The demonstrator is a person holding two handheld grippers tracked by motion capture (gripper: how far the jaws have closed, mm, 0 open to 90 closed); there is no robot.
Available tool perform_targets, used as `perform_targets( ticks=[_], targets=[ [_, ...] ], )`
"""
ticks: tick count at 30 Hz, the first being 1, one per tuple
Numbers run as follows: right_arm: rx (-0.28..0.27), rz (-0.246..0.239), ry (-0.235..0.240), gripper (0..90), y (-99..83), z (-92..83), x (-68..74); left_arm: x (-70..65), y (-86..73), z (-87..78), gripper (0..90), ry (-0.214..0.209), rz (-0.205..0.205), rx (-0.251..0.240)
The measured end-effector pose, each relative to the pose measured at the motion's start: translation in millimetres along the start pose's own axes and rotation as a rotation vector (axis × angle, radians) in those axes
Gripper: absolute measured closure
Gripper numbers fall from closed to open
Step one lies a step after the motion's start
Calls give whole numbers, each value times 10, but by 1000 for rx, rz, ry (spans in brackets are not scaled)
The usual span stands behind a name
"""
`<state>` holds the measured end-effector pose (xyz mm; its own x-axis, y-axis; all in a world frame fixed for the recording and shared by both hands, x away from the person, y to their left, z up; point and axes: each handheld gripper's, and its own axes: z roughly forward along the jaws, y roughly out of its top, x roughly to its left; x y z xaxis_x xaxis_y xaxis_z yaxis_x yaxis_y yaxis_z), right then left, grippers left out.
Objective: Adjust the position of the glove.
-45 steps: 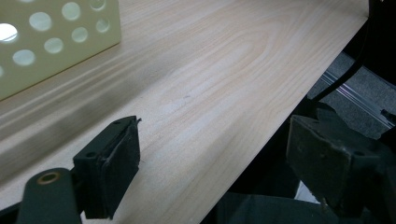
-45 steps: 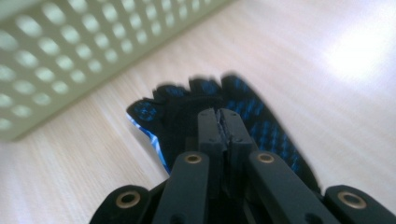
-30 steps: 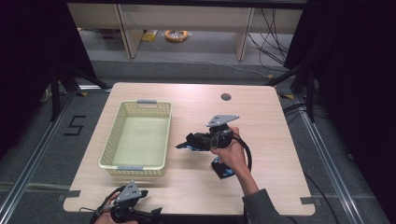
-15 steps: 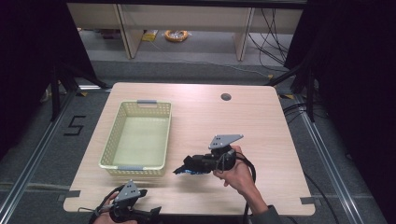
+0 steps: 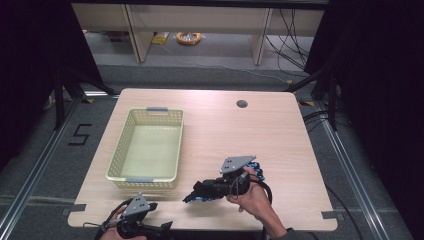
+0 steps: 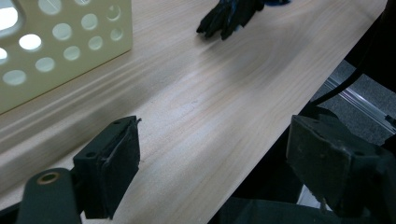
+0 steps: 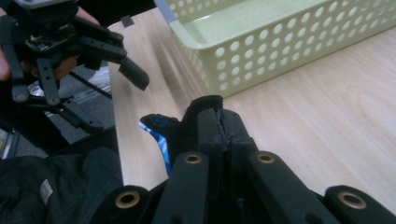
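Observation:
My right gripper (image 5: 200, 190) is shut on a black glove with blue markings (image 5: 192, 197), held just above the table near its front edge. Its jaws point left. In the right gripper view the closed jaws (image 7: 219, 123) pinch the dark fabric, and a fold of the glove (image 7: 161, 127) sticks out to their left. My left gripper (image 5: 161, 228) rests at the table's front edge, open. Nothing lies between its fingers (image 6: 112, 163) in the left gripper view, where the glove's fingertips (image 6: 229, 16) hang farther off.
A pale yellow perforated basket (image 5: 179, 145) stands empty on the left half of the wooden table (image 5: 280, 145). Its wall (image 6: 70, 46) is close to the left gripper. A round cable hole (image 5: 242, 104) sits at the table's back. Dark curtains flank both sides.
The right gripper has carried the glove from the table's middle toward the front edge and slightly lower. The left gripper has stayed in place.

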<state>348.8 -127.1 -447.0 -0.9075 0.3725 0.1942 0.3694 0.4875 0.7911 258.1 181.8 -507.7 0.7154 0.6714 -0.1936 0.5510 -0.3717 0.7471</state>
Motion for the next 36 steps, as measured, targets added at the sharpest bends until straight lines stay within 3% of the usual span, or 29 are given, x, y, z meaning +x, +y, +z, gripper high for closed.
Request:
perform_targets(
  ticks=[1, 2, 5, 6, 7, 12, 14, 15, 18, 19, 21, 22, 24, 27, 29, 30, 31, 33, 34, 35, 36],
  targets=[
    [7, -3, 11, 886, -10, 5, 10, -1, -1, 5, 171, 1, -5, -5],
    [7, -11, 15, 886, -22, 13, 14, -19, -3, 8, 171, -12, -38, -10],
    [30, -19, 31, 886, -80, 49, 36, -20, -2, 10, 171, -10, -37, -12],
    [31, -16, 18, 885, -96, 52, 37, 0, 2, -5, 171, 0, -8, 13],
    [44, -10, 33, 885, -133, 61, 40, -16, -4, 15, 171, -2, -18, -20],
    [95, -13, 22, 885, -251, 83, 31, -19, -4, 12, 171, -5, -17, -17],
    [121, -17, 22, 885, -318, 107, 19, -12, -2, 4, 171, -8, -7, -4],
    [140, 4, 15, 884, -380, 120, 15, 5, 2, -5, 171, 4, 13, 16],
    [165, 7, 3, 884, -426, 134, 15, 4, 2, -4, 171, 4, 11, 16],
    [172, -6, 26, 883, -453, 157, -7, -30, -7, 25, 171, 0, -22, -29],
    [176, 4, 9, 881, -472, 157, -7, -10, -5, 16, 171, 11, 3, -3],
    [176, 4, 9, 881, -472, 157, -7, -30, -6, 20, 171, -2, -20, -19],
    [188, 4, 21, 877, -481, 171, -23, -27, -6, 23, 171, -2, -19, -17],
    [226, 21, -38, 856, -509, 196, -13, -25, -7, 25, 171, -6, -18, -13],
    [228, 21, -47, 850, -515, 204, -15, -26, -6, 24, 170, -7, -19, -13],
    [223, 10, -28, 836, -523, 223, -31, -26, -7, 23, 170, -6, -18, -14],
    [229, 27, -32, 808, -521, 219, -35, -27, -8, 24, 171, -3, -18, -16],
    [219, 17, -39, 786, -519, 220, -37, -27, -7, 24, 170, -3, -20, -16],
    [207, 33, -62, 747, -519, 209, -35, -27, -7, 24, 170, -3, -20, -16],
    [184, 40, -53, 640, -499, 178, -60, -28, -7, 22, 170, -3, -18, -17],
    [169, 52, -59, 617, -483, 153, -64, -28, -7, 22, 171, -3, -18, -17]
  ],
)
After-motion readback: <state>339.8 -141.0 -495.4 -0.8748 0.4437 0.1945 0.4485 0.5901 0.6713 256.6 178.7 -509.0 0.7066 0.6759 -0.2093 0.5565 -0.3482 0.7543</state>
